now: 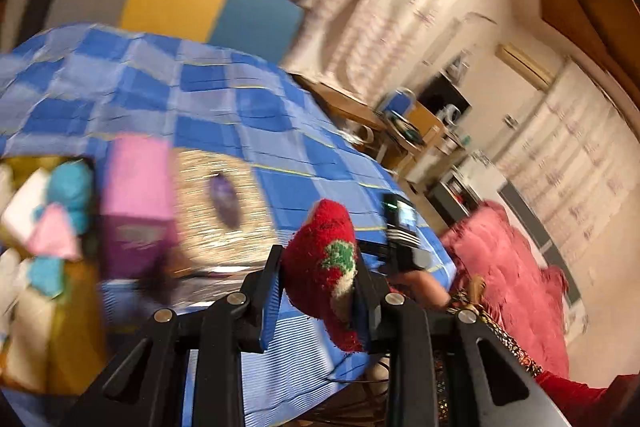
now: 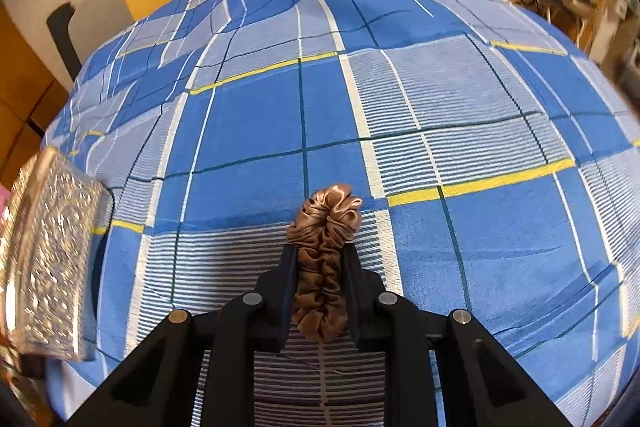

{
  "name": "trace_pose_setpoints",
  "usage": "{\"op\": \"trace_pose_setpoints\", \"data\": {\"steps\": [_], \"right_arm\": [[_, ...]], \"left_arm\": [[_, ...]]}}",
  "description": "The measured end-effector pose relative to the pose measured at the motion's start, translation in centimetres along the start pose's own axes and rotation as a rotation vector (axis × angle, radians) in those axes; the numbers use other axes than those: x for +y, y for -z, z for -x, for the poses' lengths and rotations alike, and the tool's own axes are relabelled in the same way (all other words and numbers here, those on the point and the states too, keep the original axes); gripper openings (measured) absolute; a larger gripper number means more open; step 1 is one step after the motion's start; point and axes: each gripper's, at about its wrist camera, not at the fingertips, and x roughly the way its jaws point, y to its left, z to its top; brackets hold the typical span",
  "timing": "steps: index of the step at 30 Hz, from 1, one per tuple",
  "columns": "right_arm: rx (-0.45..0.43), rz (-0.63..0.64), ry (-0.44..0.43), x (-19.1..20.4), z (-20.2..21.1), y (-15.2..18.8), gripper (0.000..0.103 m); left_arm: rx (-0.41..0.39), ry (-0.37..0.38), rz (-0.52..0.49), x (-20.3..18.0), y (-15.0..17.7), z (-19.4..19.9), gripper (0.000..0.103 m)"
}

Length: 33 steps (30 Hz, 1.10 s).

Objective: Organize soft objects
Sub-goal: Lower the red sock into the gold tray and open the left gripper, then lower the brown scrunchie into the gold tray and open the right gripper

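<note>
My left gripper [image 1: 318, 259] is shut on a red fuzzy sock [image 1: 320, 259] with a green and white pattern, held above the blue checked bedsheet [image 1: 160, 87]. My right gripper [image 2: 319, 251] is shut on a brown satin scrunchie [image 2: 324, 247], held just over the same sheet [image 2: 440, 107]. The right gripper's black body [image 1: 400, 231] shows in the left wrist view, right of the sock.
A gold embossed box [image 1: 216, 207] lies on the bed, also at the left in the right wrist view [image 2: 44, 247]. A pink and purple box [image 1: 136, 203] and a yellow bin of soft items [image 1: 40, 227] stand left. A pink cushion [image 1: 508, 267] lies right.
</note>
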Motion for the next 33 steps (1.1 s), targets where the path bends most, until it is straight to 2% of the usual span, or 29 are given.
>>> {"op": "trace_pose_setpoints", "data": {"steps": [5,11,17,20,23,26,28,30,33], "right_arm": [[-0.026,0.031,0.020,0.4,0.2,0.3,0.023],[-0.077,-0.010,-0.024,1.1,1.9,1.5,0.022],[-0.182,-0.051,-0.055,2.9,6.5,3.3,0.022],[-0.243,-0.040,-0.069,4.4,9.5,4.3,0.022],[-0.284,-0.009,-0.090,6.6,11.9,5.1,0.022],[-0.327,0.027,-0.119,9.1,14.1,5.8,0.022],[-0.358,0.060,-0.135,11.1,15.6,6.5,0.022],[-0.387,0.093,-0.168,13.3,17.0,7.1,0.022],[-0.410,0.155,-0.248,17.2,18.6,8.2,0.022]], "left_arm": [[-0.012,-0.122,0.054,6.3,1.1,2.4,0.030],[0.057,-0.235,0.154,13.4,2.6,2.3,0.030],[0.114,-0.312,0.127,16.6,2.9,1.1,0.030],[0.158,-0.354,0.075,17.1,3.1,0.4,0.030],[0.219,-0.363,-0.004,16.9,3.5,-0.8,0.030],[0.256,-0.344,-0.044,16.6,3.8,-1.7,0.043],[0.243,-0.352,-0.032,16.6,3.8,-1.2,0.053],[0.219,-0.325,-0.005,16.7,3.7,0.0,0.061],[0.135,-0.285,0.030,16.6,3.6,3.1,0.062]]}}
